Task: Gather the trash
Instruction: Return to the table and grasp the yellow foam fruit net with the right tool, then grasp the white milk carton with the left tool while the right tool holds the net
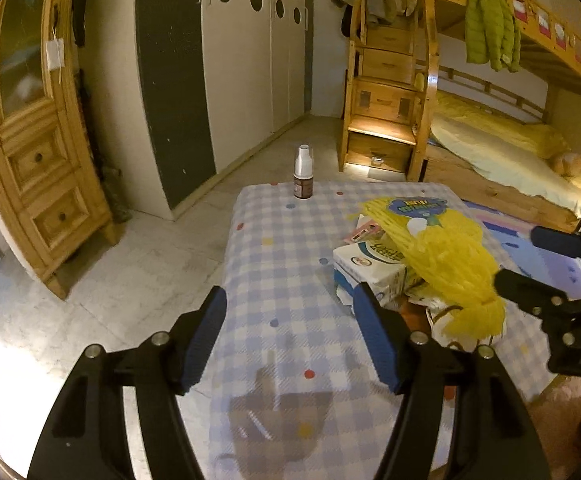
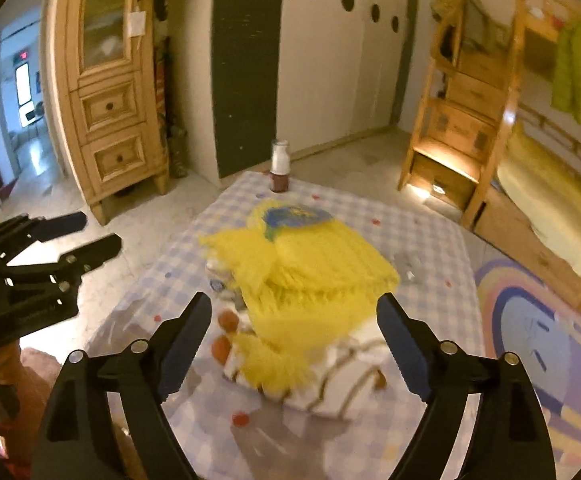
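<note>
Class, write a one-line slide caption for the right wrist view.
Open right gripper hovers over yellow mesh bag on the checked tablecloth; small bottle at far edge.

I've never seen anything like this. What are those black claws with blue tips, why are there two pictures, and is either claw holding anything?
No robot here: a person carries a hand-held two-finger gripper in each hand, and each has a wide-angle camera looking along its fingers. One picture comes from the left gripper, the other from the right gripper. Each also shows up at the edge of the other's view.

Both look down at a table with a checked cloth. On it lie a yellow mesh bag draped over a white tissue pack and other wrappers, which are too blurred to name. A small brown bottle with a white cap stands at the far edge.

Both grippers are open and hold nothing; the bag lies just ahead of the right one.
</note>
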`<state>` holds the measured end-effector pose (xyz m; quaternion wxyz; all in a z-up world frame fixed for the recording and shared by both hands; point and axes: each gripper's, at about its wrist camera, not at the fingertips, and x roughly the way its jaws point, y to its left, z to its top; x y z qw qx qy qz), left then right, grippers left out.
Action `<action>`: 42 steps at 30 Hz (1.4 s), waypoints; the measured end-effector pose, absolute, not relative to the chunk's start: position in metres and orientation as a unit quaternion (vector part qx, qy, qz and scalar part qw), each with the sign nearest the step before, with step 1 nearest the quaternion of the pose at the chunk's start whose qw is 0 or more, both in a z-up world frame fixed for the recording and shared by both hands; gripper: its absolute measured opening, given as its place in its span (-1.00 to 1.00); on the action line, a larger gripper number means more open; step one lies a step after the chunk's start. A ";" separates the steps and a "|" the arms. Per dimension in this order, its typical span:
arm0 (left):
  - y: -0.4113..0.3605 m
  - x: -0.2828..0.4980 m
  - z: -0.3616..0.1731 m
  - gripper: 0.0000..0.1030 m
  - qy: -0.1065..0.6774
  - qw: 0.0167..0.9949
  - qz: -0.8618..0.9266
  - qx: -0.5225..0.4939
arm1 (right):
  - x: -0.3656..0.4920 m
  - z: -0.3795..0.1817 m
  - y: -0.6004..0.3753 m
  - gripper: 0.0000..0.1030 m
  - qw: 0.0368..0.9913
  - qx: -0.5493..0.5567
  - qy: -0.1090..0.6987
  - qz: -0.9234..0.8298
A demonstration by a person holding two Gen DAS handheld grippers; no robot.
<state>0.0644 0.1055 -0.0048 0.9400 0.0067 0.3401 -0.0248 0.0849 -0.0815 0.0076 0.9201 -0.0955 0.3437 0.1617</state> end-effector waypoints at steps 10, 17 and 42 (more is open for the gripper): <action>0.123 0.077 -0.010 0.25 0.357 0.934 -0.015 -0.027 | 0.121 -0.018 -0.041 0.60 0.893 -0.189 0.370 0.175; 0.124 0.069 -0.013 0.25 0.358 0.933 0.012 -0.042 | 0.132 -0.046 -0.034 0.02 0.864 -0.277 0.391 0.156; 0.054 0.080 -0.031 0.56 0.369 0.928 -0.044 0.032 | 0.053 0.032 -0.183 -0.54 0.943 -0.029 0.317 0.100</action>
